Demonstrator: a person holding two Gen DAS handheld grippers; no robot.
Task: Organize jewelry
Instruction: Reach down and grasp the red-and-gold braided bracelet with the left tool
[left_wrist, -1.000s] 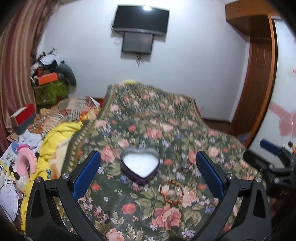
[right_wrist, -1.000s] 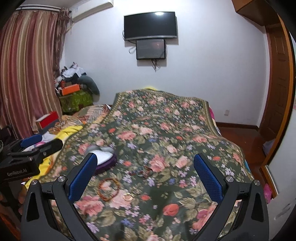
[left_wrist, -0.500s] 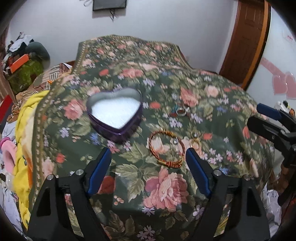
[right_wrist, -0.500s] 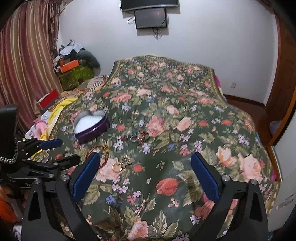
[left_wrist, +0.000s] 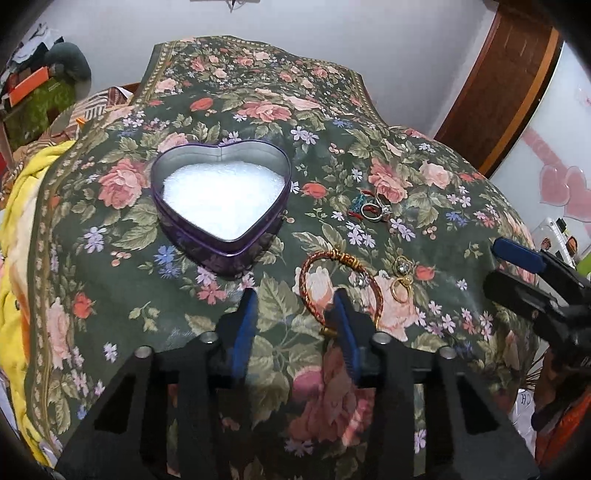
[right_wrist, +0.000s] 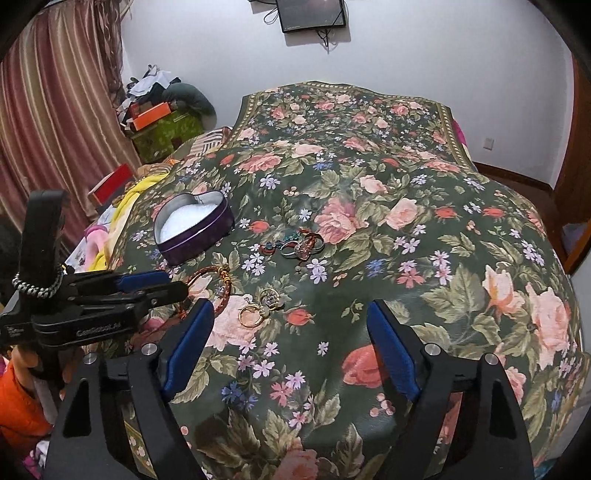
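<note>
A purple heart-shaped tin (left_wrist: 221, 201) with white padding stands open on the floral bedspread (left_wrist: 258, 110); it also shows in the right wrist view (right_wrist: 192, 229). A red-and-gold braided bracelet (left_wrist: 338, 284) lies near it. My left gripper (left_wrist: 295, 310) is low over the bracelet's near left part, jaws partly closed with a gap; one finger (left_wrist: 343, 317) lies over the bracelet. Gold earrings (left_wrist: 400, 280) and rings with a red cord (left_wrist: 373, 210) lie to the right. My right gripper (right_wrist: 288, 325) is open and empty, just behind the earrings (right_wrist: 258, 308).
The bed's left edge has a yellow blanket (left_wrist: 18, 206) and clutter beyond. A wooden door (left_wrist: 509, 81) is at the right. The left gripper's body (right_wrist: 92, 306) shows at the left of the right wrist view. A curtain (right_wrist: 48, 110) hangs left.
Both grippers have moved down and closer to the bedspread. My left gripper's jaws have narrowed and now sit at the bracelet's near left side. The right gripper stays wide open.
</note>
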